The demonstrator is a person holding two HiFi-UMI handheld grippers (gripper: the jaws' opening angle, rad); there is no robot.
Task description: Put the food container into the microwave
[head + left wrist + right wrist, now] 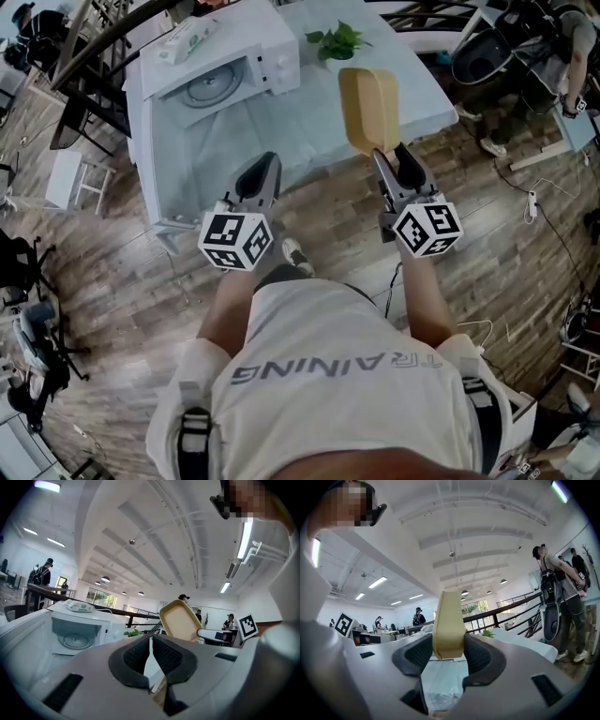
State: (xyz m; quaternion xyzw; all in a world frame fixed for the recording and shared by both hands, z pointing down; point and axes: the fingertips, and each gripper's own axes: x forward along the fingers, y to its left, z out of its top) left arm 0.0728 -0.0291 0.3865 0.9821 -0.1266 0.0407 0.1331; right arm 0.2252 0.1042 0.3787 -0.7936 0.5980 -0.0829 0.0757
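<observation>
A tan food container [368, 108] is held upright above the table's front edge, with my right gripper [389, 157] shut on its lower rim. The right gripper view shows the container [448, 625] edge-on, pinched between both pads. The white microwave [272, 52] stands at the table's far left with its door open and its glass turntable [202, 89] showing. My left gripper [262, 167] hovers over the front edge, left of the container, shut on nothing. In the left gripper view its pads [136, 656] meet, the microwave [75, 630] lies ahead-left and the container [180, 620] ahead-right.
A light blue cloth covers the table [309, 122]. A pack of wipes [187, 39] lies on the microwave and a small green plant [337, 42] stands at the back. A white stool [75, 178] is at the left. A person [553, 56] stands at the right, and a cable [553, 225] crosses the wooden floor.
</observation>
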